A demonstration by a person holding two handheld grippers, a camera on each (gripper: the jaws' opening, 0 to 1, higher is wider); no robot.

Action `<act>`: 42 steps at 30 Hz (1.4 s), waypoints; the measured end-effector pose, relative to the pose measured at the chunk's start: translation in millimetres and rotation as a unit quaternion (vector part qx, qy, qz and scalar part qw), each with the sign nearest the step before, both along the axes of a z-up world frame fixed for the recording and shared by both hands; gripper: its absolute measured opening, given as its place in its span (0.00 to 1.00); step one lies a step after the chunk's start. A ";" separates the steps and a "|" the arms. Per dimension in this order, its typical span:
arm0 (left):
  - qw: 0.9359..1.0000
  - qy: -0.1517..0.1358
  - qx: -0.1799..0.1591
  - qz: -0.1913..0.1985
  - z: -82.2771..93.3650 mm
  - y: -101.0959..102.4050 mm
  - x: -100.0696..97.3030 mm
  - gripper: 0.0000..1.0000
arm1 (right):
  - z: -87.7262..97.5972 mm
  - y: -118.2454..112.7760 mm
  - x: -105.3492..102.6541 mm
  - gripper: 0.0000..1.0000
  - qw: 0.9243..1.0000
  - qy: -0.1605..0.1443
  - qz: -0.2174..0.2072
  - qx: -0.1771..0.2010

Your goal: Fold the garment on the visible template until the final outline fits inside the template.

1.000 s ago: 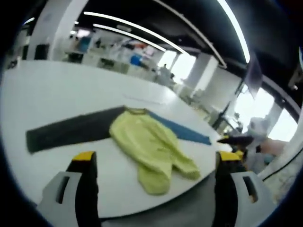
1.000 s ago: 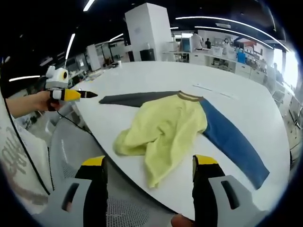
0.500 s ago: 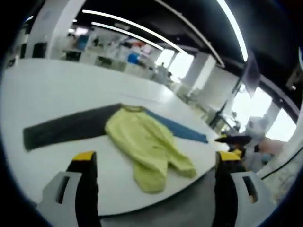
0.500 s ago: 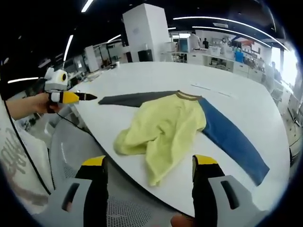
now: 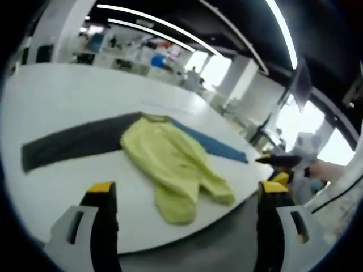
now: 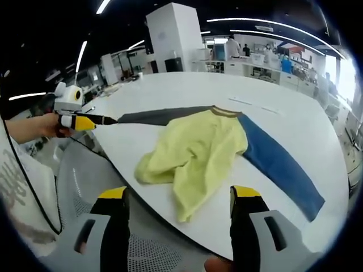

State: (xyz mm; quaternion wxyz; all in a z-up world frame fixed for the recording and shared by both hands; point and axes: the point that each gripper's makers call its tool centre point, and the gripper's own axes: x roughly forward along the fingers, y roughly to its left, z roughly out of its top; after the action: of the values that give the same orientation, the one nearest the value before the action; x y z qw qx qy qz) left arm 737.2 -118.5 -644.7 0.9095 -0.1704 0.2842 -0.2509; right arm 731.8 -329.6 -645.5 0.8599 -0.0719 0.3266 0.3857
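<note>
Change: both views are drifting only slightly against a second ago; the shirt [image 6: 195, 153] is lying just as it was, so the shift is the hands moving, not the cloth.
Shirt: it is resting on the white table [image 6: 170, 90] near the front edge, yellow body bunched and partly doubled over, dark sleeve [image 5: 71, 147] stretching one way, blue sleeve [image 6: 281, 170] the other.
Left gripper [image 5: 184, 195]: jaws are standing wide apart, holding nothing, hovering off the table edge.
Right gripper [image 6: 177, 198]: jaws are likewise spread and empty, short of the hem.
Template: I cannot make out its outline.
Progress: early, I judge; both sleeves are still lying unfolded and the body is needing smoothing and folding.
</note>
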 end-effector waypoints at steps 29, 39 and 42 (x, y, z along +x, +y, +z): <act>0.992 0.105 0.043 -0.052 -74.1 -17.0 2.4 0.91 | -69.3 -6.3 3.1 0.68 0.996 0.090 -0.019 -0.007; 0.989 0.128 0.051 -0.059 -88.6 -19.5 -0.2 0.89 | -95.2 -12.6 3.1 0.65 0.993 0.113 -0.020 -0.018; 0.987 0.135 0.052 -0.064 -93.0 -22.5 -1.7 0.89 | -102.7 -11.8 1.8 0.63 0.992 0.124 -0.023 -0.018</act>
State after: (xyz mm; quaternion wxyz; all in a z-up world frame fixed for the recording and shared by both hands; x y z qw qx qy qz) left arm 735.5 -141.0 -737.7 0.8527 -0.1365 0.4274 -0.2677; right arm 733.6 -341.5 -748.2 0.8199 -0.0310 0.4391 0.3660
